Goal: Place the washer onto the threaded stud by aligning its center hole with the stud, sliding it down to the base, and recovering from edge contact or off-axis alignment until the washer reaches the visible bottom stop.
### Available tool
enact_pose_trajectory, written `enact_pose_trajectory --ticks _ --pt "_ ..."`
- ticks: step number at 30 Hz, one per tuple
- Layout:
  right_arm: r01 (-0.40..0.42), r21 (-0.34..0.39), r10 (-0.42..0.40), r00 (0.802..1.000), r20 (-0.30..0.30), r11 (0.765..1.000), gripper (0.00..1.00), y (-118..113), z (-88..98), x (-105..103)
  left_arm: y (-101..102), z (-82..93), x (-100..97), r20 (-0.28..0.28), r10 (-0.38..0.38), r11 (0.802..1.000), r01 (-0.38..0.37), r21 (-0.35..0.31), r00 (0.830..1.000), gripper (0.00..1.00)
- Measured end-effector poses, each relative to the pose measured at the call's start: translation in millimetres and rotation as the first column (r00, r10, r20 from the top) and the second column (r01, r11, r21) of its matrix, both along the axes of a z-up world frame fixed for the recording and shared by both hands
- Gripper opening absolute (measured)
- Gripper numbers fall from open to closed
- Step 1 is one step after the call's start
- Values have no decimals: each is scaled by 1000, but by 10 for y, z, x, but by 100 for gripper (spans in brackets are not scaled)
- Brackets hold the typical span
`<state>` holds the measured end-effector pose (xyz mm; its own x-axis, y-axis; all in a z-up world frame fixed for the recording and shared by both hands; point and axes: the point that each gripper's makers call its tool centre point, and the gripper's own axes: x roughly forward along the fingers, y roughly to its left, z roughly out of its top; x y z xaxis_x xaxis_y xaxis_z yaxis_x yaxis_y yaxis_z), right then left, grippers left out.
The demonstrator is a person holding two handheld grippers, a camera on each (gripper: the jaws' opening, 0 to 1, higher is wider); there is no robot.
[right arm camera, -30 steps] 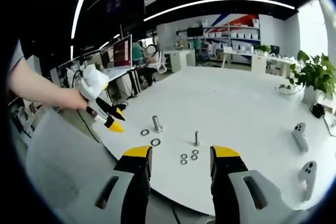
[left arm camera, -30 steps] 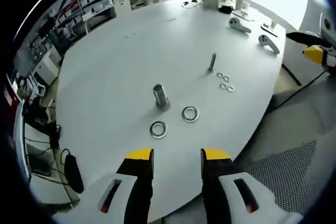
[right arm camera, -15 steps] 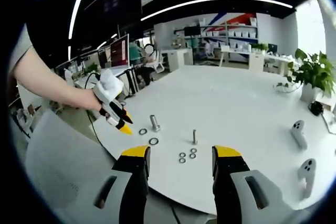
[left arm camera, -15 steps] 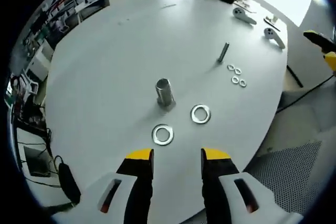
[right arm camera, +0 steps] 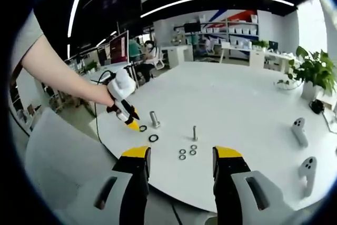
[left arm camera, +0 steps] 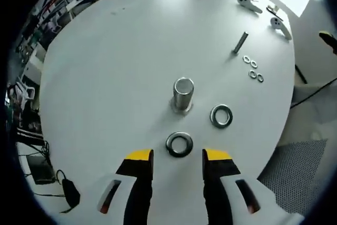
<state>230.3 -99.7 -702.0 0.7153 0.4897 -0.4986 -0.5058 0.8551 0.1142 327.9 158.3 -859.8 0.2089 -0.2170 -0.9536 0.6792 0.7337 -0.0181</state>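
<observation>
A thick threaded stud [left arm camera: 182, 94] stands upright on the white table [left arm camera: 105, 67]. Two large steel washers lie in front of it: one [left arm camera: 179, 144] just ahead of my left gripper [left arm camera: 178, 156], in line with the gap between its open yellow-tipped jaws, the other [left arm camera: 221, 116] to the right. In the right gripper view, a person's hand holds the left gripper [right arm camera: 132, 125] low over the table edge beside the thick stud [right arm camera: 154, 119] and a large washer [right arm camera: 153, 138]. My right gripper [right arm camera: 182, 154] hangs open and empty, off the table's near edge.
A thin stud [left arm camera: 240, 42] stands farther right with several small washers [left arm camera: 253, 69] beside it. Two white controllers [right arm camera: 299, 133] lie at the far right of the table [right arm camera: 237, 98], with a potted plant [right arm camera: 313, 75] beyond. Desks and shelves surround the table.
My left gripper has moved forward and down toward the near large washer, which now sits just ahead of its jaws. The right gripper has stayed almost still.
</observation>
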Motion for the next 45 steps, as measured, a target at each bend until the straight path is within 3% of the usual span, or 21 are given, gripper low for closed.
enact_pose_trajectory --ticks 7,9,13,14,22,32,38,45 --pt "3 -6 -3 1000 -2 1000 49 -11 -8 6 -52 -56 44 -13 -18 1000 18 8 1000 35" --pt "1 -10 -1 1000 0 1000 49 -10 -7 9 -22 -131 10 -48 -21 999 23 30 999 34" --pt "0 -14 0 1000 -6 1000 49 -10 -20 4 -35 -171 -42 -66 -60 996 64 54 996 34" --pt "0 -14 0 1000 -6 1000 49 -9 -21 4 -31 -154 -11 -44 -76 995 79 67 996 33" --pt "1 -15 -1 1000 -6 1000 49 -17 -22 5 -35 -173 11 -58 -91 992 95 77 994 33" --pt "13 -17 -13 1000 -10 1000 49 -34 -29 -3 -30 -179 10 -119 -141 981 155 119 983 35" --pt "15 -14 -15 1000 -6 1000 49 -36 -20 5 -41 -175 -4 -143 -119 979 141 150 983 34" --pt "22 -7 -22 1000 -3 1000 49 -43 -10 13 -30 -170 34 -117 -138 980 153 128 984 26"
